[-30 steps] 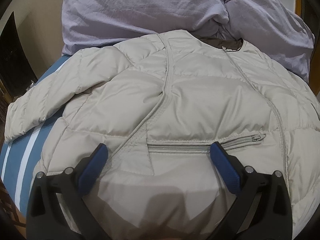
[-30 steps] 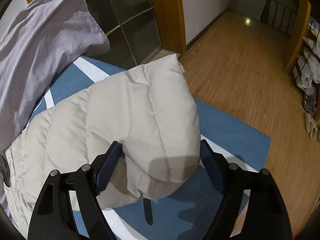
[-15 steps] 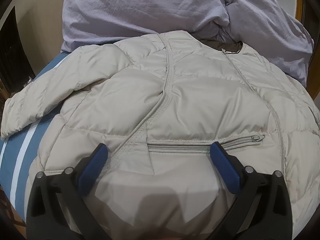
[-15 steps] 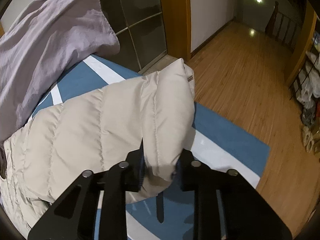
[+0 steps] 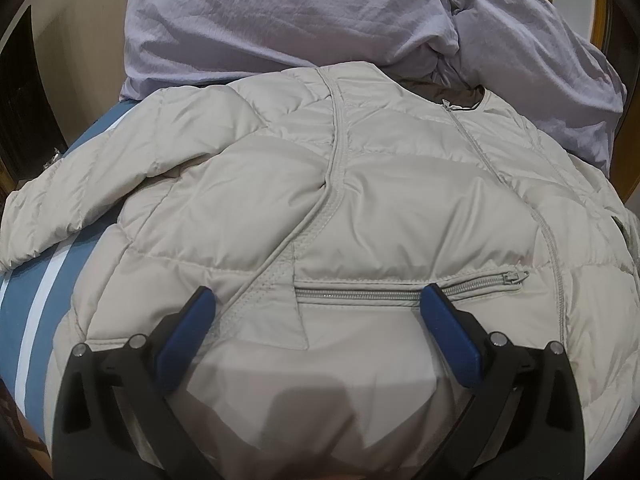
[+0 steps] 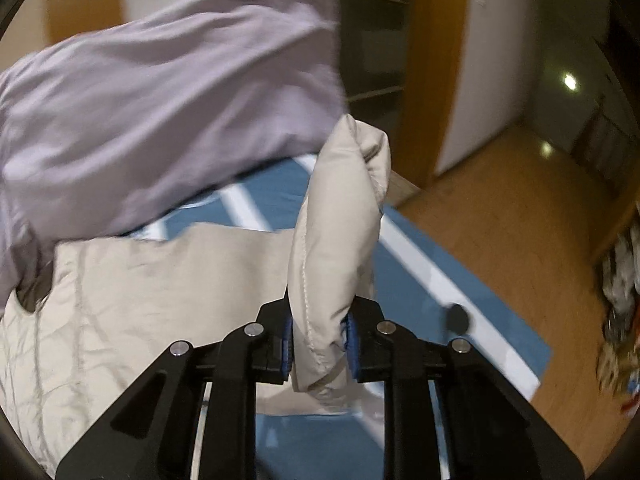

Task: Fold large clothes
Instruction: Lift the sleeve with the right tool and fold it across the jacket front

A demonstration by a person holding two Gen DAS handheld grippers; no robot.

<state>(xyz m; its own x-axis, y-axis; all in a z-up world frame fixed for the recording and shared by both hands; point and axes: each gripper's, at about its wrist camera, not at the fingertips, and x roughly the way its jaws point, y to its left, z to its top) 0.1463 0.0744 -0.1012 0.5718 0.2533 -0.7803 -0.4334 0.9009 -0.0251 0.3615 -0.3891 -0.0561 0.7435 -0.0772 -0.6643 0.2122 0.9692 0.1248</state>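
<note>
Since a second ago the right claw (image 6: 316,340) has clamped onto the sleeve (image 6: 340,240) and is lifting it off the blue striped bed (image 6: 420,280). Meanwhile the beige puffer jacket (image 5: 360,208) is lying front-up on that bed below a lilac duvet (image 5: 320,20), with the left claw (image 5: 316,312) hanging wide open, gripping nothing, over its zipped pocket (image 5: 408,284).

left wrist cam sits low and close over the jacket (image 5: 360,208), looking along it toward the collar; right wrist cam is off at the side, facing past the lifted sleeve (image 6: 336,248) toward the floor (image 6: 520,216); both catch the jacket, the purple bedding (image 5: 320,20) and the blue sheet (image 6: 412,304)
</note>
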